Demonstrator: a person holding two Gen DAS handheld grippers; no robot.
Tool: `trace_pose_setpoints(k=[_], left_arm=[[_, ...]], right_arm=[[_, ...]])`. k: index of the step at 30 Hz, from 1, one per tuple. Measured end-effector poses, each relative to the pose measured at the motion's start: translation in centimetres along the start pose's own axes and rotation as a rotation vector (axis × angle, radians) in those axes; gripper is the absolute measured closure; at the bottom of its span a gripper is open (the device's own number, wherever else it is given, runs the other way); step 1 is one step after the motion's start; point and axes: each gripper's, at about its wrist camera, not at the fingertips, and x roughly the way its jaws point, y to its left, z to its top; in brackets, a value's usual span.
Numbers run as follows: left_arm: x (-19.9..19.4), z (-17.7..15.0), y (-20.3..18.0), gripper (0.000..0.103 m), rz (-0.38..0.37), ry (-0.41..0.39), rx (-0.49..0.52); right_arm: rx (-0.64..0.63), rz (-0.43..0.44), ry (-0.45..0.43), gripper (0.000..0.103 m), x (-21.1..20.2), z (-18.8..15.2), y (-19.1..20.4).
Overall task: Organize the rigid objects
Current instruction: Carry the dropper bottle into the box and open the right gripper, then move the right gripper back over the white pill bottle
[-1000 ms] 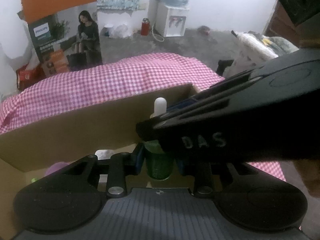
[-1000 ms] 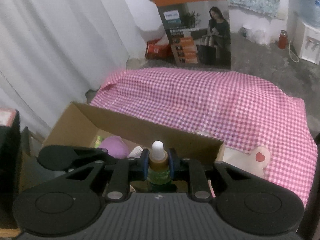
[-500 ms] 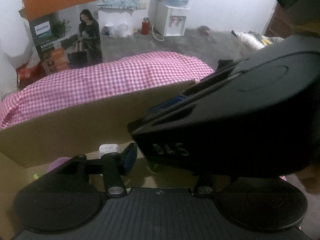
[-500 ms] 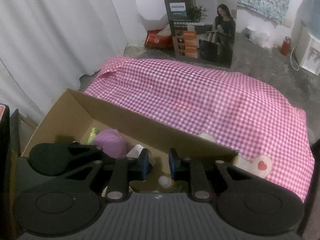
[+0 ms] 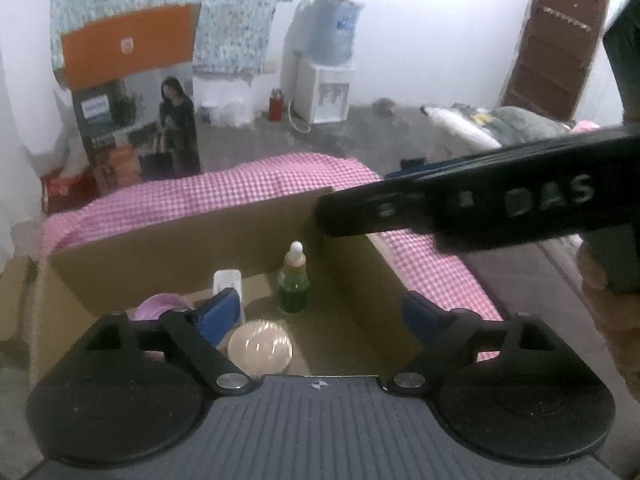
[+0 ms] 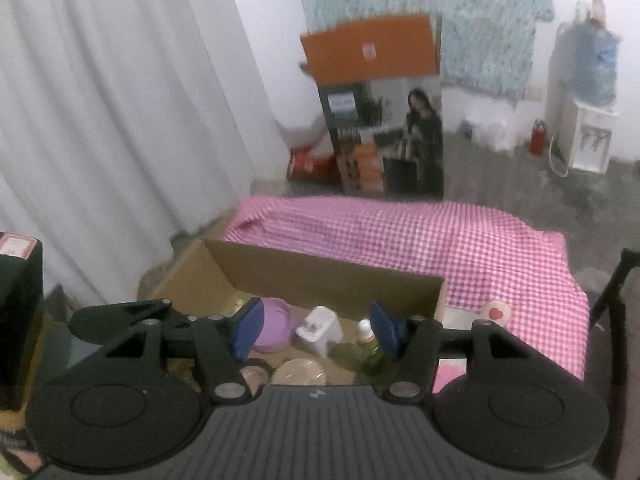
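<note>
A green dropper bottle [image 5: 295,282] with a white tip stands upright inside the open cardboard box [image 5: 168,240]; it also shows in the right wrist view [image 6: 370,350]. Beside it lie a round pale lid [image 5: 260,345], a white container [image 6: 319,330] and a purple object [image 6: 274,324]. My left gripper [image 5: 320,312] is open and empty above the box's near side. My right gripper [image 6: 316,326] is open and empty, raised above the box; its body [image 5: 480,208] crosses the left wrist view at the right.
The box sits on a pink checked cloth [image 6: 440,236]. A small round item with a red heart [image 6: 496,312] lies on the cloth right of the box. A dark box [image 6: 16,320] stands at the left.
My right gripper let go of the dropper bottle in the box, opened wide and lifted away. My left gripper opened wide and pulled back.
</note>
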Motion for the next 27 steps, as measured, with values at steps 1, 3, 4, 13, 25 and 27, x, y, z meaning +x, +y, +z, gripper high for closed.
trace_pose_setpoints(k=[1, 3, 4, 13, 25, 27], left_arm=[[-1.1, -0.6, -0.2, 0.011, -0.001, -0.014, 0.006], [-3.2, -1.8, -0.5, 0.009, -0.002, -0.036, 0.011], [-4.1, -2.4, -0.6, 0.008, -0.001, -0.049, 0.017], [-11.5, -9.3, -0.4, 0.005, 0.056, -0.123, 0.041], [-12.7, -15.9, 4.9, 0.005, 0.182, -0.109, -0.103], [-11.8, -16.3, 5.7, 0.005, 0.192, -0.097, -0.118]], right_arm=[[0.015, 0.006, -0.019, 0.039, -1.1, -0.6, 0.4], [0.041, 0.027, -0.055, 0.037, -3.2, -2.1, 1.3], [0.05, 0.033, -0.069, 0.036, -3.9, -2.7, 1.8], [0.1, 0.14, -0.145, 0.033, -7.6, -9.3, 6.5], [0.126, 0.234, -0.012, 0.033, -2.9, -12.9, 12.1], [0.135, 0.241, 0.014, 0.033, -1.3, -12.8, 12.6]])
